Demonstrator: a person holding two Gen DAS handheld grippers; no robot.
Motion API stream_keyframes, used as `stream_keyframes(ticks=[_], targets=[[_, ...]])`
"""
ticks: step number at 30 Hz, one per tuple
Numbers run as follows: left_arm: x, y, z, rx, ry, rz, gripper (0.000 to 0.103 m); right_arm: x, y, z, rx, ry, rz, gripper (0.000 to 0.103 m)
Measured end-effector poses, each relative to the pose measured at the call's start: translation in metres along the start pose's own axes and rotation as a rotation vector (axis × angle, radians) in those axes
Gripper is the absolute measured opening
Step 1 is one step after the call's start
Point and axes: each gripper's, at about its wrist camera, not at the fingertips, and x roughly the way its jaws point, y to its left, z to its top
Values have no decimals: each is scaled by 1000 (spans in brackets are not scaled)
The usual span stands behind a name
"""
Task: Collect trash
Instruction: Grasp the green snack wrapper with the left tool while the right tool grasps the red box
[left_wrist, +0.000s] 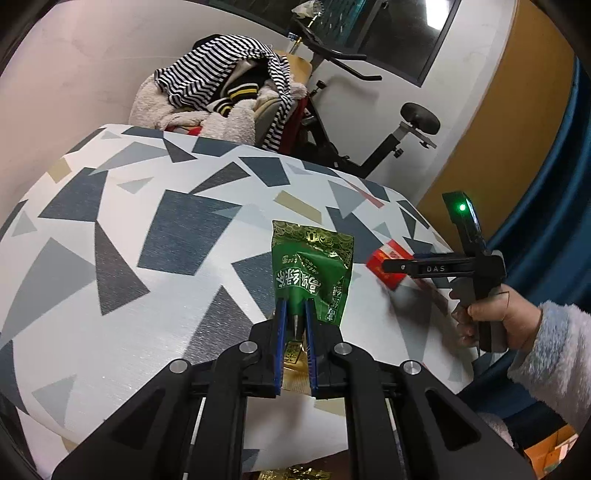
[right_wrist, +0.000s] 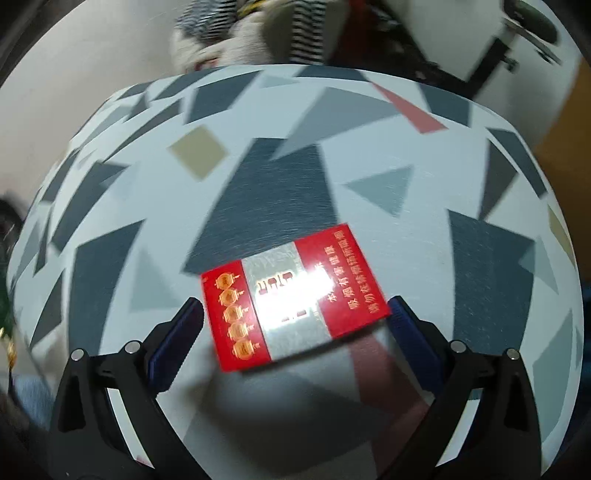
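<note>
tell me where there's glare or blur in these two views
Right wrist view: a white glare patch washes out the silver middle of the red box, and the patterned tablecloth is smeared by motion blur. Left wrist view: sharp, the green packet readable, with fisheye bending of the table edge.

Your right wrist view is smeared with motion blur, so the striped clothes heap (right_wrist: 255, 33) beyond the far edge of the geometric-patterned table top (right_wrist: 258, 184) reads only as streaks. A bright glare washes out the middle of the flat red-and-silver cigarette pack (right_wrist: 295, 295), hiding its central print. In your left wrist view, the lower end of the crinkled green foil snack packet (left_wrist: 310, 273) disappears between the blue-padded fingers (left_wrist: 280, 325), and a gold foil scrap (left_wrist: 291, 474) is cut off by the bottom edge.
</note>
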Motion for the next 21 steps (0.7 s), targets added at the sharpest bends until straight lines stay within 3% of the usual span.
stream_keyframes(ticks=[2, 4, 6, 8, 9, 11, 12, 16, 21], targets=[[1, -2, -2, 3, 6, -4, 10, -1, 4, 0, -36, 13, -5, 97], [2, -3, -3, 1, 6, -8, 10, -5, 2, -1, 8, 31, -10, 97], [2, -3, -4, -6, 3, -13, 10, -12, -12, -2, 195, 25, 65, 97], [0, -3, -5, -12, -1, -15, 10, -13, -18, -3, 291, 27, 76, 97], [0, -2, -6, -15, -3, -16, 10, -14, -30, -5, 455, 25, 108, 97], [-1, -1, -6, -19, -6, -17, 10, -13, -34, -5, 542, 20, 107, 97], [-3, 0, -7, -21, -9, -17, 10, -11, -38, -5, 649, 18, 87, 97], [-8, 4, -7, -27, -20, -14, 10, 0, -32, 8, 694, 20, 25, 97], [-14, 8, -9, -28, -24, -4, 10, 17, -12, 32, 581, 50, -146, 98]])
